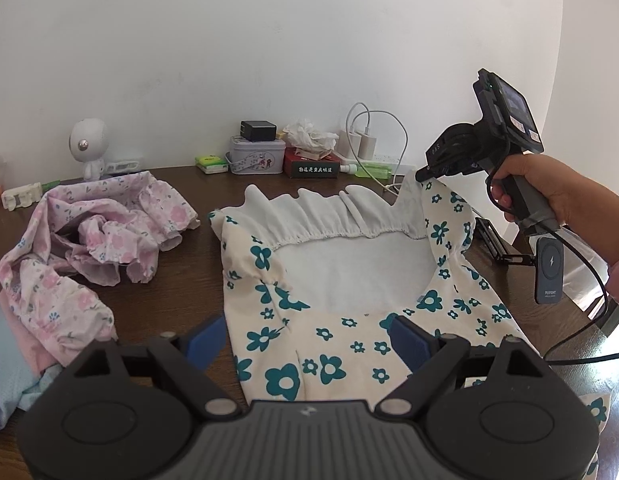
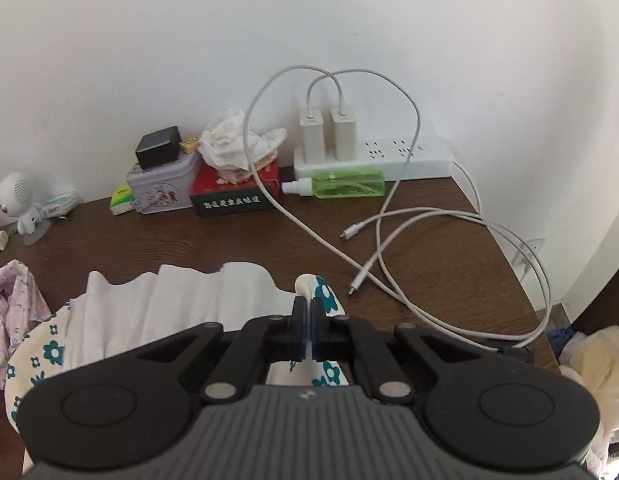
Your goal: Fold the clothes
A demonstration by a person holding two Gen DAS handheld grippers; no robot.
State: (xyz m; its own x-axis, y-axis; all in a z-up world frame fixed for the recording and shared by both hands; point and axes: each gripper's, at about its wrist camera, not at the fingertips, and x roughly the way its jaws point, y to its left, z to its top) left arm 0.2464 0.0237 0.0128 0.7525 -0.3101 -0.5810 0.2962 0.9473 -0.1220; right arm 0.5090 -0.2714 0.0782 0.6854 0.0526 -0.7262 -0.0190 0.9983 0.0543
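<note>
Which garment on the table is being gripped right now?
The cream garment with teal flowers: the right gripper pinches its waistband corner. The pink floral garment lies untouched.

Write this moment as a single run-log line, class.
task: fold clothes | right claw: shut on cream floral garment, lifting its waistband corner | left claw: open above garment | pink floral garment: crumpled, left side of table

A white power strip (image 2: pixel 393 156) sits on the dark wooden table (image 2: pixel 229 240) against the wall. Left of it lie a green bottle (image 2: pixel 347 184), a red tissue box (image 2: pixel 233 192) and a tin (image 2: pixel 161 190); its white cables (image 2: pixel 409 236) trail in front.
</note>
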